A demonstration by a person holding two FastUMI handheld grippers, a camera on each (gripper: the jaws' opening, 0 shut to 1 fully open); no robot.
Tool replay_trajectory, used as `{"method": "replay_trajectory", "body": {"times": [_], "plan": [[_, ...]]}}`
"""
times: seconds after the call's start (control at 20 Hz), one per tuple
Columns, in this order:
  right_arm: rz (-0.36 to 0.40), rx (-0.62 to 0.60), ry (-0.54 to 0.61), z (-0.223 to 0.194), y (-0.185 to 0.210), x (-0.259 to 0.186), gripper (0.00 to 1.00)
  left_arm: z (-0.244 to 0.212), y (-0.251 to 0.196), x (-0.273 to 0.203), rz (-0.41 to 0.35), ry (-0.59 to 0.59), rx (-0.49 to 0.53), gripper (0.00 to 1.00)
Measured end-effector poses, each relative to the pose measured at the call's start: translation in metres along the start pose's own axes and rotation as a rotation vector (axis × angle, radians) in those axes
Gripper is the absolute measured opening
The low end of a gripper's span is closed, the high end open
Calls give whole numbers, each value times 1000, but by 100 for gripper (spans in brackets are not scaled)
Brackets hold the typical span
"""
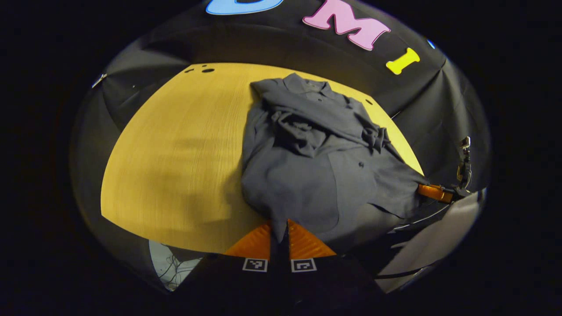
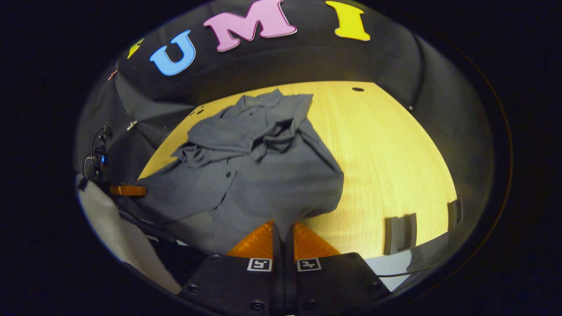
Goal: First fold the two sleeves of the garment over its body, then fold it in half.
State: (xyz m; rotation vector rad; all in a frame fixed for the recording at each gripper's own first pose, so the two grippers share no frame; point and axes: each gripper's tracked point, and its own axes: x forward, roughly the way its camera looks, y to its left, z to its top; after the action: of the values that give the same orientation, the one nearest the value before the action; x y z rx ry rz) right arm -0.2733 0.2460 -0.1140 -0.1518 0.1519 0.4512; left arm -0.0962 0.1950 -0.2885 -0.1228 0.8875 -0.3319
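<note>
Yellow wood-grain tabletop (image 1: 175, 166) spread under both cameras, ringed by the booth's black cloth wall (image 1: 272, 48). On it lay a dark grey button-up shirt (image 1: 316, 162), collar (image 1: 307, 85) toward twelve o'clock in the left gripper view and hem toward six. Both sleeves were already crossed over the body: they lay bunched and wrinkled across the chest, one cuff (image 1: 377, 138) knotted up at about two o'clock of the garment's middle. A row of small buttons ran down the front placket.

At six o'clock in the left gripper view, the left gripper (image 1: 279, 241) had its orange fingers (image 1: 254, 243) pinched together on a corner of the hem, a thin strip of grey cloth trapped between them. At four o'clock in that same view the right gripper's orange finger showed at the shirt's other hem corner, beside a pale sleeve of the person.

In the right gripper view the shirt (image 2: 263, 175) sat from ten to six o'clock, collar (image 2: 259, 101) far off at twelve. The right gripper (image 2: 283, 241) was likewise clamped on the hem at six o'clock, orange fingers (image 2: 259, 243) nearly meeting with fabric drawn up between them. The left gripper's orange finger (image 2: 127, 190) appeared at nine o'clock, at the far hem corner. Bare tabletop (image 2: 386, 166) filled the three o'clock side.
</note>
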Motion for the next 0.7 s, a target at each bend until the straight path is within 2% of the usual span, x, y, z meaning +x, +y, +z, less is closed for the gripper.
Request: {"method": "replay_trajectory", "body": {"times": [0.05, 0.1, 0.3, 0.65, 0.7], "plan": [[9, 10, -33, 17, 3, -2, 1, 14, -4, -3, -7, -28, -2, 6], [21, 19, -63, 31, 7, -3, 6, 28, -6, -4, -13, -59, -7, 6], [56, 30, -178, 89, 20, -7, 6, 84, -21, -16, -39, -183, -17, 6], [85, 90, -338, 171, 29, 2, 6, 164, -29, -25, -76, -359, -101, 5], [86, 97, -358, 182, 29, 5, 6, 174, -30, -24, -81, -380, -107, 2]]}}
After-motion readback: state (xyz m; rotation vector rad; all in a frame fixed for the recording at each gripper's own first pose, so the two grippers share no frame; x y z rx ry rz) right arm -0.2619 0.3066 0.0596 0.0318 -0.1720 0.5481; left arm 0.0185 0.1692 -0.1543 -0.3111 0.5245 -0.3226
